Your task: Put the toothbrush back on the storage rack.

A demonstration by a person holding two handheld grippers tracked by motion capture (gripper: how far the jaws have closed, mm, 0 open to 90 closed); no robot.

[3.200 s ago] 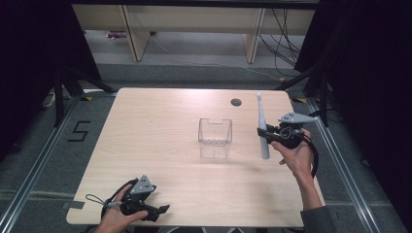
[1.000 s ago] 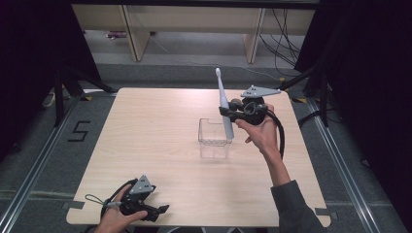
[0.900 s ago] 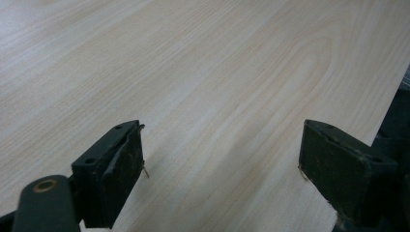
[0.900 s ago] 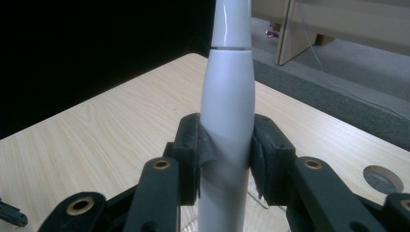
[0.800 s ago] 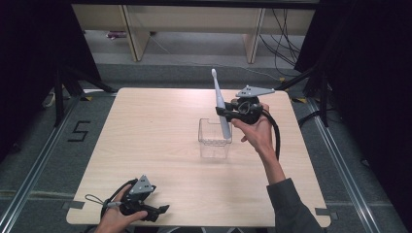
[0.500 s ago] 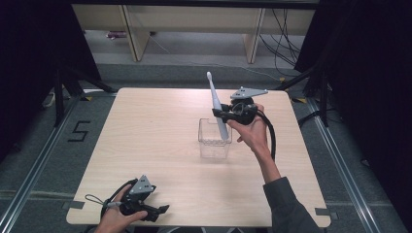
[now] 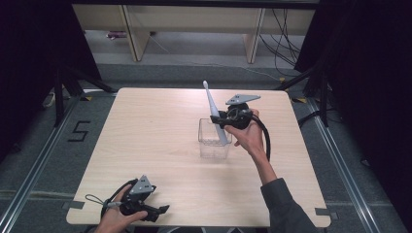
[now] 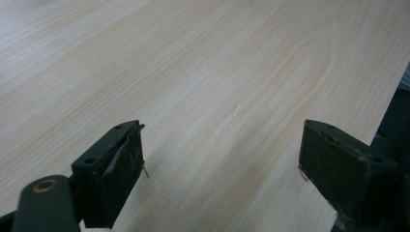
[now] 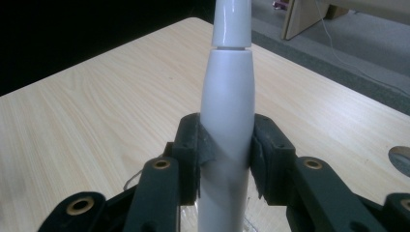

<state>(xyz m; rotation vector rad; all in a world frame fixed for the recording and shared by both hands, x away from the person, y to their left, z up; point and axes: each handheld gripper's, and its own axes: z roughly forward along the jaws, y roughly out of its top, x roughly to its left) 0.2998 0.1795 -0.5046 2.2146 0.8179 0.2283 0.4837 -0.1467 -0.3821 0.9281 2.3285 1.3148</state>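
My right gripper (image 7: 219, 120) is shut on a white electric toothbrush (image 7: 214, 113), held near upright with its brush head tilted up and to the left. Its lower end reaches down into a clear plastic box (image 7: 214, 143) in the middle of the table. In the right gripper view the two jaws press on the white toothbrush handle (image 9: 227, 125) from both sides. My left gripper (image 7: 158, 212) rests at the table's front left edge, open, with nothing between its jaws; its fingertips (image 8: 116, 169) hover just over bare wood.
The light wooden table (image 7: 145, 136) has a small round hole (image 9: 400, 158) near its back right. A floor marking "5" (image 7: 78, 131) lies to the table's left. Wooden shelving legs (image 7: 131, 29) and cables stand behind the table.
My right gripper has carried the toothbrush leftward and down, from the table's right side to the clear box, so that its lower end now dips into the box. The left gripper has stayed put.
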